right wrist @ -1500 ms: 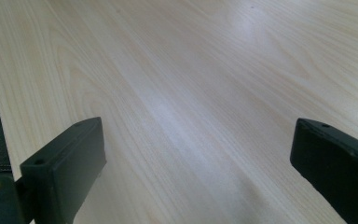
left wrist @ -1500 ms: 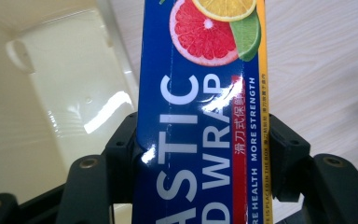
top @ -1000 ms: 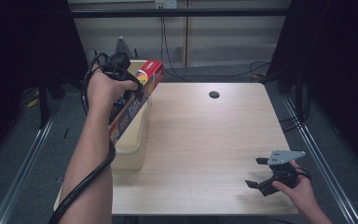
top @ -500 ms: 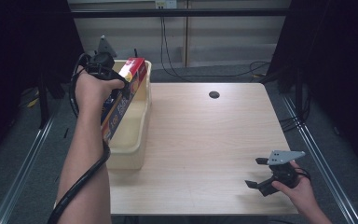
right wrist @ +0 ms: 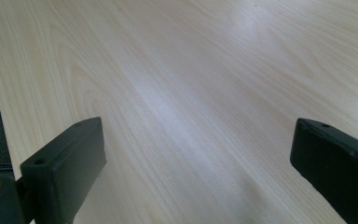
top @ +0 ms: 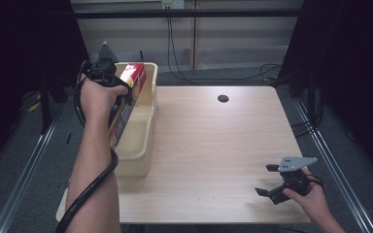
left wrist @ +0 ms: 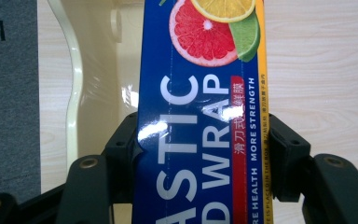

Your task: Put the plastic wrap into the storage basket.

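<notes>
Nearest, at about five o'clock on the table (top: 213,160), the right gripper (top: 268,180) rests low over bare wood with its jaws spread wide and nothing between them; it seems to be waiting. Farther off, at about ten o'clock, the left gripper (top: 119,92) pinches a long blue plastic wrap box (left wrist: 200,116) across its width, the pads pressing on both long sides. The box slants over the cream bin (top: 143,145) that stands along the table's left edge, its lower end toward the bin's near part and its red end (top: 135,74) toward twelve o'clock.

The step in hand looks like carrying the box at the bin, either settling it in or lifting it clear; which one I cannot tell. If it is being placed, the next move calls for lowering the box level between the bin walls before the jaws let go.
</notes>
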Available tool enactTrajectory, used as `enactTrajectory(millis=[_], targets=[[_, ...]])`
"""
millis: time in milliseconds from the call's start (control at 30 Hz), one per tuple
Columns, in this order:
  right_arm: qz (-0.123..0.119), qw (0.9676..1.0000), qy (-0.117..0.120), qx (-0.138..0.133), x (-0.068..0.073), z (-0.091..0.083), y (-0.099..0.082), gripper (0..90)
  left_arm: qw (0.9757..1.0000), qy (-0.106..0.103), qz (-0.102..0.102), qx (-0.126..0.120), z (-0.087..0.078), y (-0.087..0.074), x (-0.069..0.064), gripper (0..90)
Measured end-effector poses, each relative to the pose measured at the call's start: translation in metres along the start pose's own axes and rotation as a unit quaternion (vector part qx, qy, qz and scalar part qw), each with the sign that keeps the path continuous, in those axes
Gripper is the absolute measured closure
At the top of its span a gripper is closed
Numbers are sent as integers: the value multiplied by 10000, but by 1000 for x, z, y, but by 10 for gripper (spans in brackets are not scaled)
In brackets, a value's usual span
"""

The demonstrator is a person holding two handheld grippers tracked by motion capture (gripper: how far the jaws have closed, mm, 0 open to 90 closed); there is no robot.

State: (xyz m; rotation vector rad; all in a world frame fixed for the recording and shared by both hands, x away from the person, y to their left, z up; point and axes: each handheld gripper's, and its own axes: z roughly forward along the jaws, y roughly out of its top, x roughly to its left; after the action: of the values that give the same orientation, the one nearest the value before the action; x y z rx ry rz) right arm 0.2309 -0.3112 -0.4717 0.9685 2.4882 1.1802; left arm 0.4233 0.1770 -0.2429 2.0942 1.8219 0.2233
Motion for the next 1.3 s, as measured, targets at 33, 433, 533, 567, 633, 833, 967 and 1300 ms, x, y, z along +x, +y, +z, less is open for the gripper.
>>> enactTrajectory(millis=[33,433,533,567,633,833,967,1300], targets=[[0,10000,0,0,0,0,0,31,10000,0,0,0,0,0,0,405],[-3,10000,-14,8,1,0,0,31,9997,59,-218,111,20,-7,6,405],[-6,10000,-1,6,1,0,0,32,9995,84,-270,148,25,-9,7,405],[-4,10000,1,2,0,0,0,31,9995,99,-259,160,27,-9,8,405],[0,10000,14,0,0,0,0,32,9994,114,-249,198,29,-10,9,404],[-5,10000,-9,4,1,0,0,32,9992,106,-288,273,37,-13,12,404],[-6,10000,10,5,0,0,0,32,9989,68,-362,286,41,-15,14,404],[-8,10000,11,13,0,1,0,32,9978,61,-509,430,57,-20,19,403]])
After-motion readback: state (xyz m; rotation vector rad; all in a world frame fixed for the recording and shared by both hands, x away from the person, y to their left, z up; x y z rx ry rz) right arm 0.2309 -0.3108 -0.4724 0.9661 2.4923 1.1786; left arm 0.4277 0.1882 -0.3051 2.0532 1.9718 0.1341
